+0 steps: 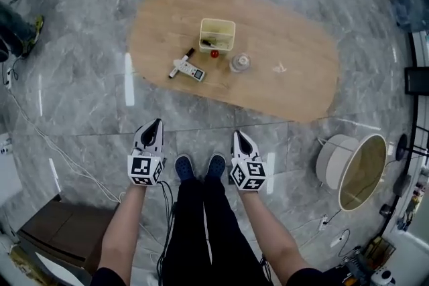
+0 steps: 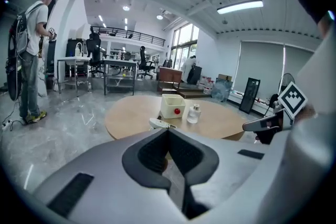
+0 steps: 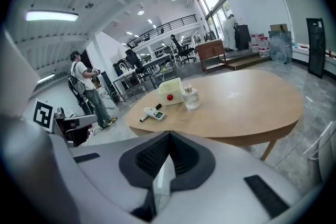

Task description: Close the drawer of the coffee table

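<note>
The oval wooden coffee table point(image 1: 295, 77) stands on the grey marble floor ahead of me; no drawer shows in any view. On its top are a cream box point(image 1: 217, 34), a red ball point(image 1: 214, 53), a glass jar point(image 1: 240, 63) and a white handheld device point(image 1: 188, 70). My left gripper point(image 1: 157, 124) and right gripper point(image 1: 238, 135) hang low by my shoes, short of the table's near edge. Both are shut with nothing between the jaws. The left gripper view shows the left gripper point(image 2: 168, 130) aimed at the table point(image 2: 131, 115). From the right gripper point(image 3: 169, 134), the table point(image 3: 247, 107) lies ahead.
A round white side table point(image 1: 352, 171) stands at the right. A brown cabinet point(image 1: 60, 231) sits at the lower left, and cables point(image 1: 60, 154) run over the floor. A person point(image 2: 29, 55) stands far left, with desks and chairs behind.
</note>
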Action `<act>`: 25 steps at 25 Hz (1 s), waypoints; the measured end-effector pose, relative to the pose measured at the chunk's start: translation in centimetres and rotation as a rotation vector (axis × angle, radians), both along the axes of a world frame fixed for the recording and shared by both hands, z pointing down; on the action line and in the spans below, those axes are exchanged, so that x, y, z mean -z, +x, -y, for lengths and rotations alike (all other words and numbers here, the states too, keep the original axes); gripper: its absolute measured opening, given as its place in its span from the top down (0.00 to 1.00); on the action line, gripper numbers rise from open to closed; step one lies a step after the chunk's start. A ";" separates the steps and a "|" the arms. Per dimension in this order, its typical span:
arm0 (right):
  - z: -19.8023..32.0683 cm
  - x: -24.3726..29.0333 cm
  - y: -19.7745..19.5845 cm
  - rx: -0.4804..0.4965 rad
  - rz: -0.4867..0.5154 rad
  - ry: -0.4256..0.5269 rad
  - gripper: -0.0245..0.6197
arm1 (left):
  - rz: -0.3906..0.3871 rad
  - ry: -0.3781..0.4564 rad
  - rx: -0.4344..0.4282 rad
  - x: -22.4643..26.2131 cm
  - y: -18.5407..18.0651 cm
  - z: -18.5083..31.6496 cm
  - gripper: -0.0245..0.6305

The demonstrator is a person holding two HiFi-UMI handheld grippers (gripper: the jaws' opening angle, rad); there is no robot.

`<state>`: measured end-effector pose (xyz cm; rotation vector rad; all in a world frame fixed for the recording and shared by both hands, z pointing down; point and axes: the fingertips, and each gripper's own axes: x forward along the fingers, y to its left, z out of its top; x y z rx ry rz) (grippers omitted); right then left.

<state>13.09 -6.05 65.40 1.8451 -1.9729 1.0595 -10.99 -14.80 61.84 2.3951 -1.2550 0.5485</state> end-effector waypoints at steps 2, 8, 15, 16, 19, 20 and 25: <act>-0.2 2.5 -0.1 0.015 -0.006 0.014 0.92 | -0.006 0.007 -0.004 2.3 -0.1 -0.7 0.93; -2.3 9.6 0.1 0.045 -0.012 0.023 0.92 | -0.036 0.012 0.018 9.2 -0.8 -3.5 0.93; -6.0 18.4 0.3 0.073 -0.027 0.027 0.92 | -0.064 0.019 0.043 17.8 -2.0 -7.2 0.93; -6.2 19.8 0.3 0.075 -0.025 0.034 0.92 | -0.075 0.036 0.045 19.3 -2.2 -7.3 0.93; -6.7 23.7 -0.4 0.090 -0.010 0.064 0.92 | -0.090 0.090 0.037 23.4 -2.9 -7.3 0.93; -7.2 24.8 -0.7 0.099 -0.006 0.071 0.92 | -0.089 0.096 0.033 24.3 -3.1 -7.7 0.93; -9.3 29.7 -1.2 0.108 0.004 0.102 0.92 | -0.088 0.101 0.067 28.3 -4.0 -9.9 0.93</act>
